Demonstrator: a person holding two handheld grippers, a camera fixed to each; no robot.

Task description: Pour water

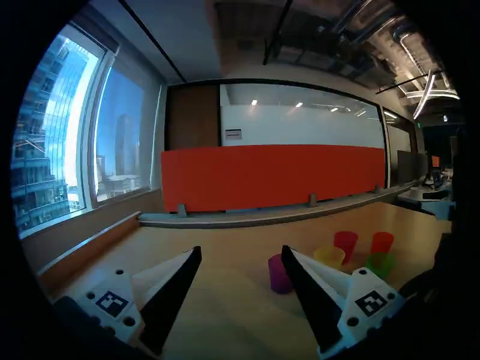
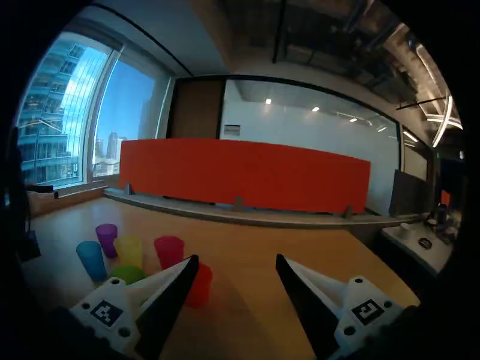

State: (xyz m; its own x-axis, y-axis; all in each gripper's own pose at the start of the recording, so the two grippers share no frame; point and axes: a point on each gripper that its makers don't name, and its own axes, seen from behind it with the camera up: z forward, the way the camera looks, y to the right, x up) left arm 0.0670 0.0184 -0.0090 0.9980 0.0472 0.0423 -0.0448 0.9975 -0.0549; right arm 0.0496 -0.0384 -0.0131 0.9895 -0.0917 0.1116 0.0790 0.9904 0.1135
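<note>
Both claws hang wide open above the wooden table (image 1: 240, 231), gripping nothing. A purple cup (image 1: 277, 274) stands just right of the left gripper (image 1: 240, 249). A red cup (image 2: 204, 287) stands just left of the right gripper (image 2: 236, 258), with a blue cup (image 2: 92, 259) farther left.

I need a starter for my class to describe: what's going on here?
A person holds the left tongs and the right tongs over a wooden table, both open and empty. The coloured cups stand grouped on the table, untouched. Nothing is gripped, and no pouring has begun yet.
</note>
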